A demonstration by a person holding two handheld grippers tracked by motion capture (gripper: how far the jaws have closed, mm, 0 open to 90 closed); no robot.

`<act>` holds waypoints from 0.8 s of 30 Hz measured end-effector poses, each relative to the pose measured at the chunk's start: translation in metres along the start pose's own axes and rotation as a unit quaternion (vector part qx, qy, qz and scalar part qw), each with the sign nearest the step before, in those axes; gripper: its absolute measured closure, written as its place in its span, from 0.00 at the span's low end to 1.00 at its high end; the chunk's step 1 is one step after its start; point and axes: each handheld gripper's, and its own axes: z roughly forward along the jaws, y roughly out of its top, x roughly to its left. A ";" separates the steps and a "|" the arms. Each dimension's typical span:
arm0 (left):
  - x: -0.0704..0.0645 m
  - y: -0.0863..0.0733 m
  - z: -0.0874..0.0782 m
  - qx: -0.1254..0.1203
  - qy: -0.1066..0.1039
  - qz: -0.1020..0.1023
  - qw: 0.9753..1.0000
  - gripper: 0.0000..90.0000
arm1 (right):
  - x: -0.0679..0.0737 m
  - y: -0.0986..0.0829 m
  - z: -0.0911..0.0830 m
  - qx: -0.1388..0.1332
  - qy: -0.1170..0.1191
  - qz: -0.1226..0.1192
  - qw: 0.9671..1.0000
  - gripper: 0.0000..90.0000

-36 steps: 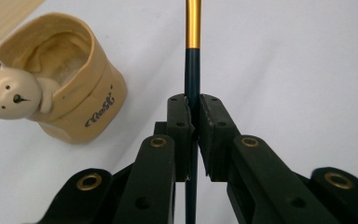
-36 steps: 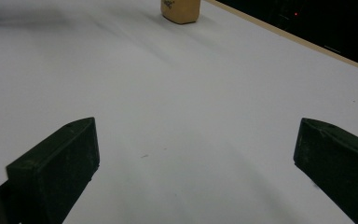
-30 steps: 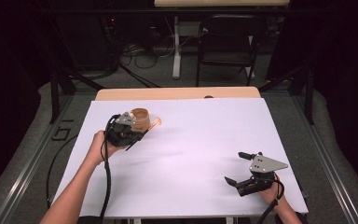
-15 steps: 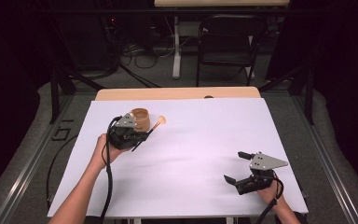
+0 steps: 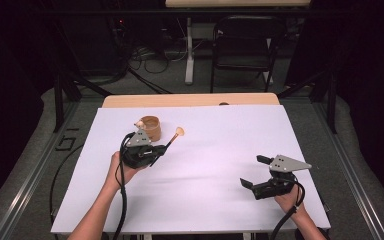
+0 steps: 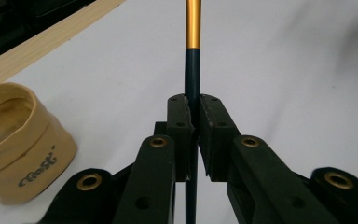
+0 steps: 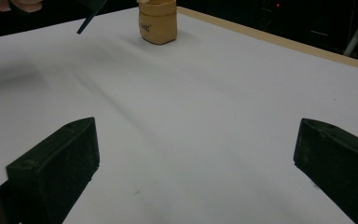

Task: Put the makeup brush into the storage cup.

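White cloth covers the desk (image 5: 205, 200); bare wood strip shows along the far edge.

Left gripper (image 5: 156, 152): held above the far-left part of the desk, just beside the pouch. Jaws closed tight on the dark handle of a brush (image 6: 192, 60). In the left gripper view the handle runs straight up between the pads, dark blue, then a gold metal band further along. In the high view the brush sticks out past the jaws toward the far edge, pale bristle head at the tip, angled up and off the cloth as far as I can tell.

Tan fabric pouch (image 5: 150, 127): stands upright near the far-left corner, top open, rim rolled over, small printed word on its side. In the left gripper view it sits left of the jaws, apart from the brush. Something pale is at the pouch's left rim in the high view, too small to identify.

Right gripper (image 5: 254, 172): low over the near-right corner area, well apart from the pouch and brush. Jaws spread wide, nothing between them; the right gripper view has bare cloth between the two pads, pouch far ahead near the far edge.

Hands: one on each gripper, forearms coming in from the near edge. Black cables trail from both grippers toward the near edge.

Behind the desk: a dark chair (image 5: 245, 40) and floor cables.
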 end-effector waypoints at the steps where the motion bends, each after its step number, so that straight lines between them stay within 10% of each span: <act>1: 0.000 0.000 0.000 0.000 0.000 0.000 1.000 0.93 | 0.000 0.000 0.000 0.000 0.000 0.000 1.000 0.00; 24: -0.024 -0.001 0.022 -0.068 -0.023 -0.007 0.997 0.93 | 0.009 0.034 0.042 0.012 0.046 -0.001 0.999 0.00</act>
